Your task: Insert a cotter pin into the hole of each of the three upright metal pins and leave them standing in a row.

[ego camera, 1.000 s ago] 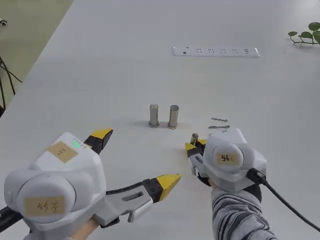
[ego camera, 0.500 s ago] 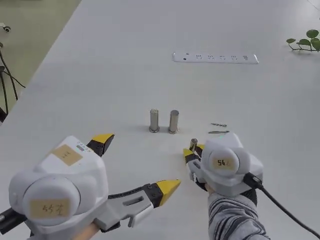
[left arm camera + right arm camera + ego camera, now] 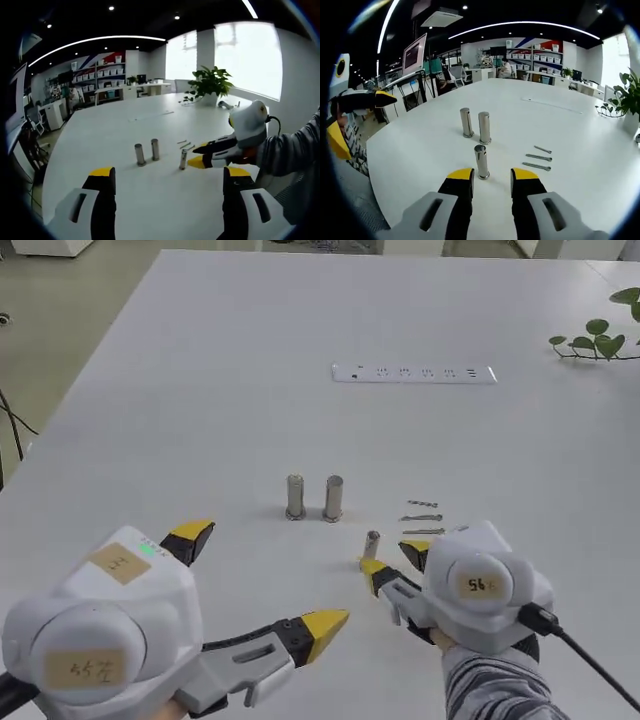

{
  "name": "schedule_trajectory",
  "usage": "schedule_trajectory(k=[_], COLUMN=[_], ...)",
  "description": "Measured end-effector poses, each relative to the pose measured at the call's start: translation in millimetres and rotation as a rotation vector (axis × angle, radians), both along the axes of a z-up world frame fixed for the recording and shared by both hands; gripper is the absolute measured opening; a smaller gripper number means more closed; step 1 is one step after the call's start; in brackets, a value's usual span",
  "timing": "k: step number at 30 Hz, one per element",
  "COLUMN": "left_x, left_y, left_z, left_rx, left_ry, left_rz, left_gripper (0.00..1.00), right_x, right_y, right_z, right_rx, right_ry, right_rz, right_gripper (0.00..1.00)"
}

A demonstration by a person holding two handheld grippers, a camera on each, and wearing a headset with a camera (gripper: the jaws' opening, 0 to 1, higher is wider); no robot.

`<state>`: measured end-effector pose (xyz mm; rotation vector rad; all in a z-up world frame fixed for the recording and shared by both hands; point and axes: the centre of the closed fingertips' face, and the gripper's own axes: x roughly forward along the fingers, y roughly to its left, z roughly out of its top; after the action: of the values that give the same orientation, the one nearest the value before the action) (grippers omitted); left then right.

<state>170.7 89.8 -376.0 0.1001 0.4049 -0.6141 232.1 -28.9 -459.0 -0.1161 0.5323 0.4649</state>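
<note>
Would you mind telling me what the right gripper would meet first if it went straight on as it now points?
Probably the nearest metal pin: it stands upright just ahead of the right gripper, roughly in line with the gap between its open jaws, though exact alignment is uncertain.

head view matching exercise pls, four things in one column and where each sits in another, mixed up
1 power strip
2 cotter pins
3 lone metal pin
4 plant leaves

a just ahead of the right gripper, jaws open
b far right
c lying flat, right of the two standing pins
d far back, centre

Pairs: 1-d, 2-c, 3-a, 4-b
</note>
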Motion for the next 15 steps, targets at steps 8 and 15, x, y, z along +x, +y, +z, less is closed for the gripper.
schedule_trajectory(k=[8,15], left_x=[2.2,5.4], left_y=[5.2,6.0], left_z=[1.6,2.1], left_rx=[0.011,0.013], left_ry=[-0.006,-0.018], left_rz=[0.013,0.020], left_gripper=[0.88,0.88], right_x=[-7.1,5.2], right_y=[-19.6,-39.6], right_z=[5.9,9.8], right_rx=[-0.013,-0.064], right_ry=[0.023,0.067], right_rz=[0.066,0.133], right_gripper=[0.27,0.25])
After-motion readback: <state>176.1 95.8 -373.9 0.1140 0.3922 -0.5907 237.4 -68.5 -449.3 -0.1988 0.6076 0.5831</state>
